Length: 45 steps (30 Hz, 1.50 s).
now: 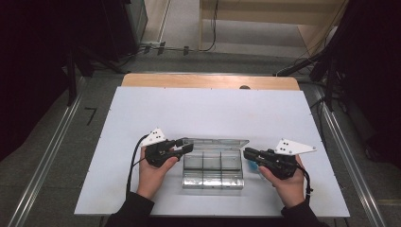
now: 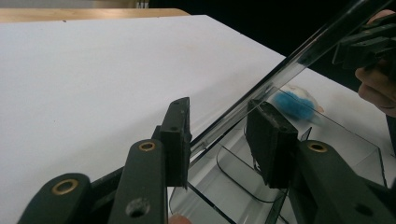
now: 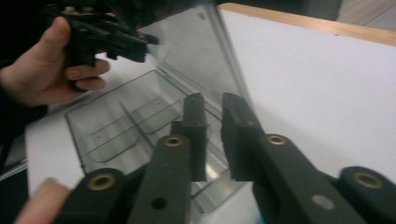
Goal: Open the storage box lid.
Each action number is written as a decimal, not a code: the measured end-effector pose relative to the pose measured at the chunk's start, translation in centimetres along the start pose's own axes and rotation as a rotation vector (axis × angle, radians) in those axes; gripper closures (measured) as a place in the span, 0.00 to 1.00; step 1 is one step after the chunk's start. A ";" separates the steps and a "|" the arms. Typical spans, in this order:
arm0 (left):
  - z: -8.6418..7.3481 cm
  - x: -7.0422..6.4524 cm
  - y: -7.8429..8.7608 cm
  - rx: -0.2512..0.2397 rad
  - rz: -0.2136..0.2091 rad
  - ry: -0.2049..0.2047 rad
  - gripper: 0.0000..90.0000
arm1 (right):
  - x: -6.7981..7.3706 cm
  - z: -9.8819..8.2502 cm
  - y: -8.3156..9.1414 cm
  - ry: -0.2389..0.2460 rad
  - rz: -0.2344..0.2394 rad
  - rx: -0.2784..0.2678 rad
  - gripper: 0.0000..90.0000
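A clear plastic compartment box (image 1: 213, 171) lies in the middle of the white table with its lid (image 1: 218, 142) raised at the back. My left gripper (image 1: 187, 144) is at the lid's left end. In the left gripper view its jaws (image 2: 222, 105) stand apart astride the lid's edge (image 2: 299, 58), with a gap left beside it. My right gripper (image 1: 246, 152) is at the box's right end. Its jaws (image 3: 213, 96) are a narrow slit apart in front of the lid (image 3: 196, 51), with nothing between them. A blue fluffy ball (image 2: 292, 105) lies just beyond the box's right side.
The box's compartments (image 3: 116, 130) look empty. The white board (image 1: 198, 109) has free room behind and to both sides of the box. A wooden table edge (image 1: 208, 81) runs along the back, with cables and dark stands on the floor beyond.
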<state>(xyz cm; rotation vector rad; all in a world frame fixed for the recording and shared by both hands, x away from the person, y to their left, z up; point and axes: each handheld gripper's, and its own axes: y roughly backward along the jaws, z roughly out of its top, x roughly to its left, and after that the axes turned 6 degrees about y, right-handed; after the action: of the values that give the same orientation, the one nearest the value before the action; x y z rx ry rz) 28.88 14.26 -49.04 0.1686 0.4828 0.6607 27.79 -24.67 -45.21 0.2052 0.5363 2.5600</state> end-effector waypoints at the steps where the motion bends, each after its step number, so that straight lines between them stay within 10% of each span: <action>1: 0.0 0.0 0.0 0.001 -0.003 0.003 0.68 | -0.2 -0.1 0.1 -0.009 -0.013 -0.005 0.80; 8: 0.3 0.5 -0.3 -0.006 0.000 0.038 0.72 | -1.2 0.3 -1.5 -0.053 -0.049 0.027 0.38; 12: 0.4 0.8 -0.5 -0.006 0.002 0.062 0.73 | -1.9 0.4 -2.7 -0.095 -0.020 0.044 0.37; 30: 0.5 1.9 -1.5 0.005 0.035 0.126 0.84 | -3.7 0.9 -6.0 -0.203 -0.076 0.110 0.79; 45: 0.5 2.5 -1.5 0.024 0.002 0.204 0.87 | -3.7 0.5 -6.1 -0.250 -0.075 0.122 0.82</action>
<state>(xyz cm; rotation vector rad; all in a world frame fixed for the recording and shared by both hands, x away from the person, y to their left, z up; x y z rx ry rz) 31.63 14.70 -50.01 0.1246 0.6868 0.6773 33.88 -21.55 -47.38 0.5296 0.5920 2.3849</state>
